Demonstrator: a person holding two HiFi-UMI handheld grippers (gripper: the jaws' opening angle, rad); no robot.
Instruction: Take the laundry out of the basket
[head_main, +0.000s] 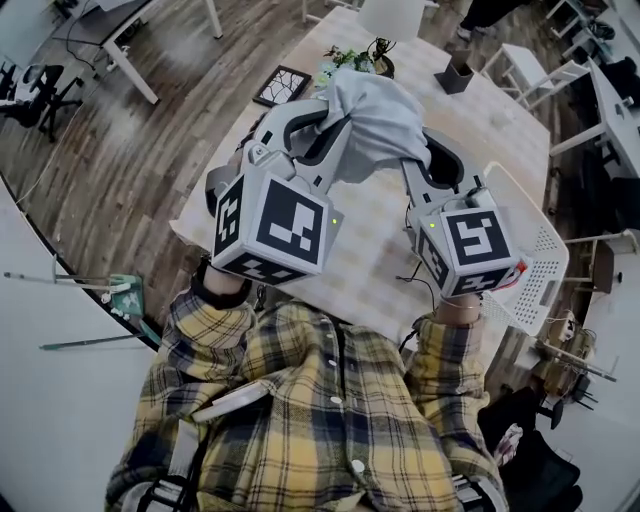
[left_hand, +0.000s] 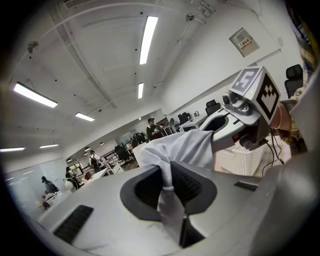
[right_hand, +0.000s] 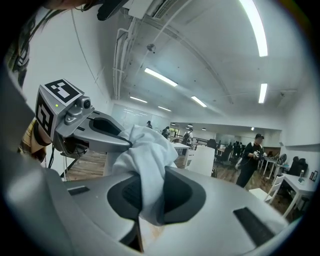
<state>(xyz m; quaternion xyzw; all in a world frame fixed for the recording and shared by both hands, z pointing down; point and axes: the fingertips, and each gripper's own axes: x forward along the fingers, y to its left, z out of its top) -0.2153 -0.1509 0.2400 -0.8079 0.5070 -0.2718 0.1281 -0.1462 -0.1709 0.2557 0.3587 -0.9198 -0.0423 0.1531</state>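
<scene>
A pale grey-white garment hangs bunched between both grippers, held up over the light wooden table. My left gripper is shut on one part of the cloth, which runs up between its jaws. The right gripper is shut on another part of the same garment. In each gripper view the other gripper shows behind the cloth: the right gripper and the left gripper. A white perforated laundry basket stands at the table's right edge, below my right hand.
On the far part of the table stand a small potted plant, a dark picture frame and a dark cup-like holder. White desks and chairs ring the table on wood flooring. Several people stand far off in the room.
</scene>
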